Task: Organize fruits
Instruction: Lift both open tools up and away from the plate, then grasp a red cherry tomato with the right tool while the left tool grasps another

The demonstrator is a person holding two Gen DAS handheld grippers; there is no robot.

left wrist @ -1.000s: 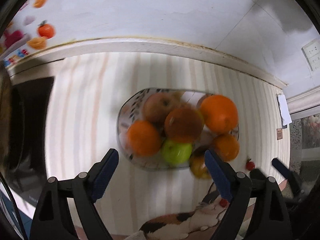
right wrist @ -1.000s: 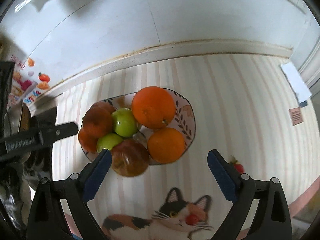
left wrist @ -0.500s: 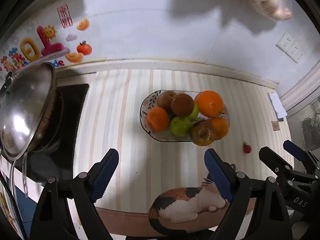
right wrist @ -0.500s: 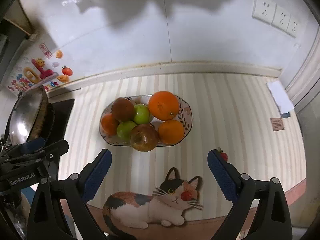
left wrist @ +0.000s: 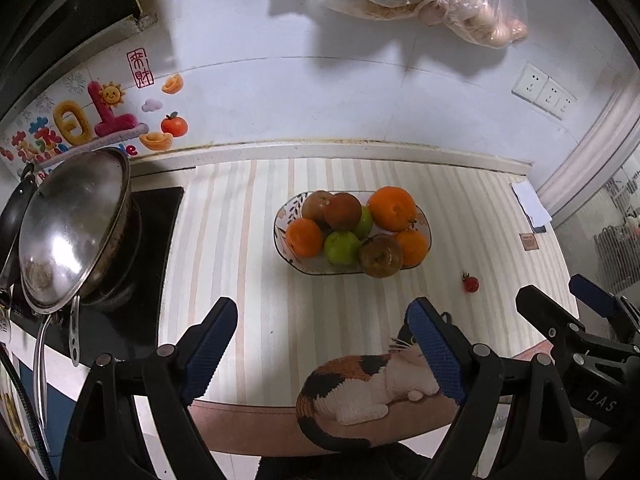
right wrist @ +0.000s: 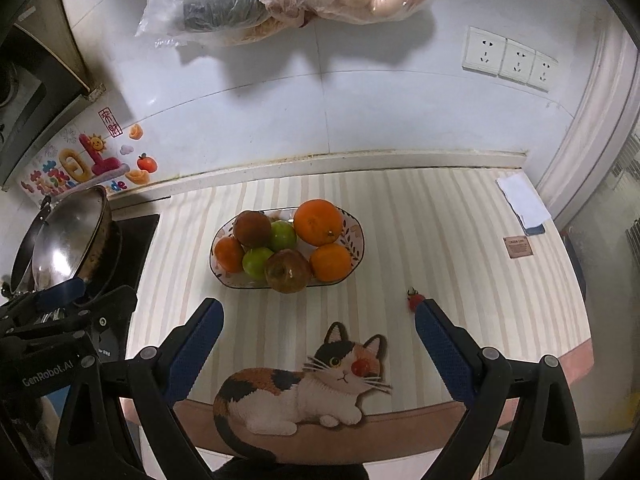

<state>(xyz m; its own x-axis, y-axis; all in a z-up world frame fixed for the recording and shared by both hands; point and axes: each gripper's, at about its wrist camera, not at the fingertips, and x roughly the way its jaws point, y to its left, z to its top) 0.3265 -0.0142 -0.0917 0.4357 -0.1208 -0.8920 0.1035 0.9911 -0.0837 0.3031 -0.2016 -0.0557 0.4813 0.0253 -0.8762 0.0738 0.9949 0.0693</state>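
At centre frame in both wrist views, an oval patterned ceramic bowl [right wrist: 356,236] sits on the striped worktop [right wrist: 440,240], piled with oranges [right wrist: 319,222], green apples [right wrist: 283,235] and brownish apples [right wrist: 289,271]. A small red cherry tomato [left wrist: 471,283] lies apart, right of the bowl. The left gripper [left wrist: 324,340] and right gripper [right wrist: 318,340], low in frame, have fingers spread wide, holding nothing. A steel wok [left wrist: 72,228] stands at far left.

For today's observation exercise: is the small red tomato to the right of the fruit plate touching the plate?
Apart. In the left wrist view the small red tomato lies alone on the striped mat, with bare mat plainly showing between it and the plate.
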